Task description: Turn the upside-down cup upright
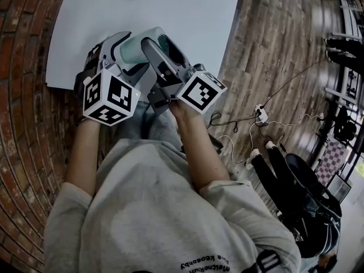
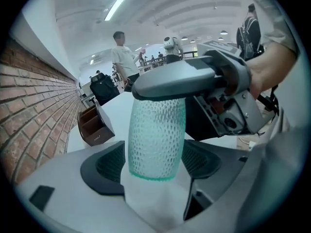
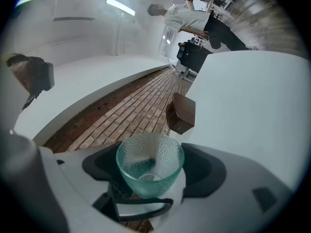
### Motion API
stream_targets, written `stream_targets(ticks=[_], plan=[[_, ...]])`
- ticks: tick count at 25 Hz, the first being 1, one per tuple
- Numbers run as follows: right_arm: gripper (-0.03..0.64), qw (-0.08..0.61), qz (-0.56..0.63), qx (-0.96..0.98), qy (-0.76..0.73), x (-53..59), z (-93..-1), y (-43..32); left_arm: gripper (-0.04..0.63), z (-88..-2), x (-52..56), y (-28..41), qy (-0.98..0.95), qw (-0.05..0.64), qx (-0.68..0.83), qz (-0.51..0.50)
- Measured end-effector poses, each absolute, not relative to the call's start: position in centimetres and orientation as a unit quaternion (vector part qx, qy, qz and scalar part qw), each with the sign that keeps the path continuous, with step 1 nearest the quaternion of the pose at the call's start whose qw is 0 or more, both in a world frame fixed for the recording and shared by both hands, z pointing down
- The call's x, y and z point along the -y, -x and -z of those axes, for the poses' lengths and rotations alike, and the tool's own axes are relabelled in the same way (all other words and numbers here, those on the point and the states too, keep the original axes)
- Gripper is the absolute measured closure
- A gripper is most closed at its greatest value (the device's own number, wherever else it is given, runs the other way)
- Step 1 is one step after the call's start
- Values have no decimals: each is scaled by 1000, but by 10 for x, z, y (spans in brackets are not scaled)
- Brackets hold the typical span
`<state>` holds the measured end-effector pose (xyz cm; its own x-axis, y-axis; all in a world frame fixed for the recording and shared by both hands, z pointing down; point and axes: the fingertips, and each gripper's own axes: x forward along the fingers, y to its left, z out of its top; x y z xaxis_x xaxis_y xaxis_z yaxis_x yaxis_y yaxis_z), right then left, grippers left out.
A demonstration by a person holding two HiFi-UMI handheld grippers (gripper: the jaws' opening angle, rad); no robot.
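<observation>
Nearest: the two marker cubes [image 1: 110,98] sit side by side in front of the person's chest. Both grippers are brought together over the near edge of the white table [image 1: 193,21].

Right gripper [image 3: 150,171]: clamped on the pebbled, green-tinted glass cup [image 1: 140,49]. Its own view shows a dark pad against each side of the cup wall and looks partly into the open mouth.

Left gripper [image 2: 154,161]: jaws spread wide, one on either side of the same cup. A clear gap shows between each pad and the glass, so it is not gripping. One finger of the right gripper lies across the cup's far end in this view.

Cup position: in the air, off the table, carried by the right gripper alone. In the head view it lies roughly on its side, neither mouth-down nor mouth-up.

Progress (judgement): about halfway. The lift and part of the turn are done. Left to do: bring the mouth fully up, lower the base onto the table, and let go. The left gripper's jaws bracket the cup and should draw clear first.

Farther: a brown wooden organiser box [image 2: 95,125] stands well beyond on the table, with brick floor [image 1: 23,67] beside it. People [image 2: 124,57] stand in the room behind
</observation>
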<state>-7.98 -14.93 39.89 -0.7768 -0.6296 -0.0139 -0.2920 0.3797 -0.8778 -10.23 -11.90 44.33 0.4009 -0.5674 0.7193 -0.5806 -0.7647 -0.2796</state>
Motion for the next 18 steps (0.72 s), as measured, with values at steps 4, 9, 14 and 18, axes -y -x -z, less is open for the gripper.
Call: stream_targets(ticks=[4, 9, 14, 18], plan=[[238, 181, 483, -811, 276, 147, -396, 79, 245, -444, 120, 96, -840, 14, 341, -421], [238, 187, 490, -806, 275, 148, -399, 77, 249, -448, 121, 92, -843, 17, 334, -421], [238, 189, 494, -803, 276, 150, -401, 74, 253, -450, 122, 90, -843, 16, 323, -429], [236, 179, 488, -806, 284, 150, -403, 73, 256, -451, 124, 89, -844, 17, 320, -431]])
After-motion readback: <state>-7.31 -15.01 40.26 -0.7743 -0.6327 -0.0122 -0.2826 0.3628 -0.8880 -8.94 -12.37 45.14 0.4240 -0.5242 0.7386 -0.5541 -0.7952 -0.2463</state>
